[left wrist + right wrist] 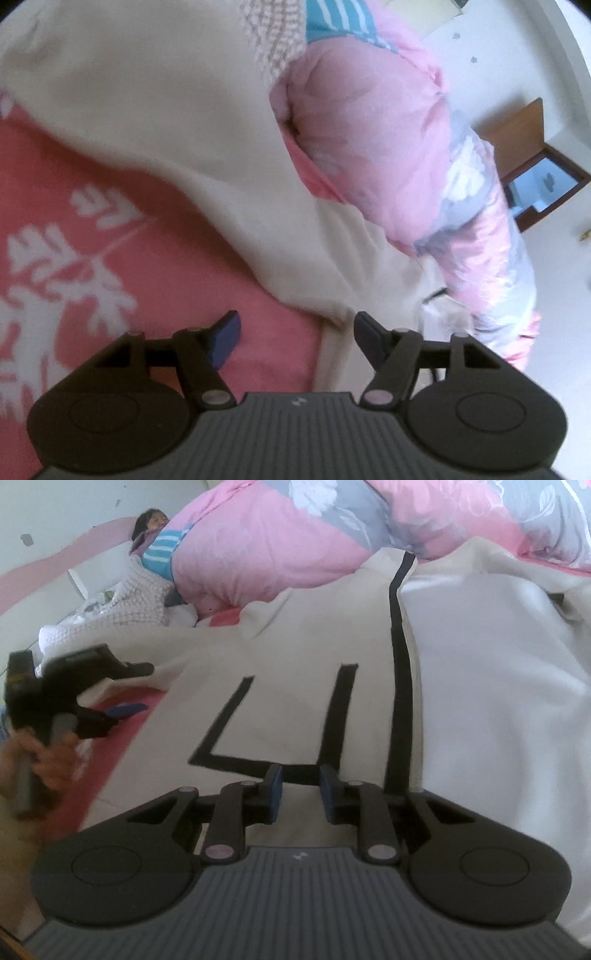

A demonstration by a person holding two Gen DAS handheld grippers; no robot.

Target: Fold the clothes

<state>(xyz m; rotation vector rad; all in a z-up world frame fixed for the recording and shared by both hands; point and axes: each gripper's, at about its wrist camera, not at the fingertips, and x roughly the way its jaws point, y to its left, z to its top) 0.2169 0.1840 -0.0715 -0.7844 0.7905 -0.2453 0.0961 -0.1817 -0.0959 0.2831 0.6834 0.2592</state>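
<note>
Cream garment (295, 672) lies on the bed, black stripe (400, 672) running toward twelve o'clock. Left gripper (293, 338) gapes wide, empty; right gripper (301, 794) stands narrowly parted, grasping nothing.

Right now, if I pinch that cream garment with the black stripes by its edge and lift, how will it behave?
The cream garment will probably sag and drape, since it already lies in soft folds over the pink bedsheet. It looks light, thin cloth. Its smoother pale panel might slip between the fingers.
</note>
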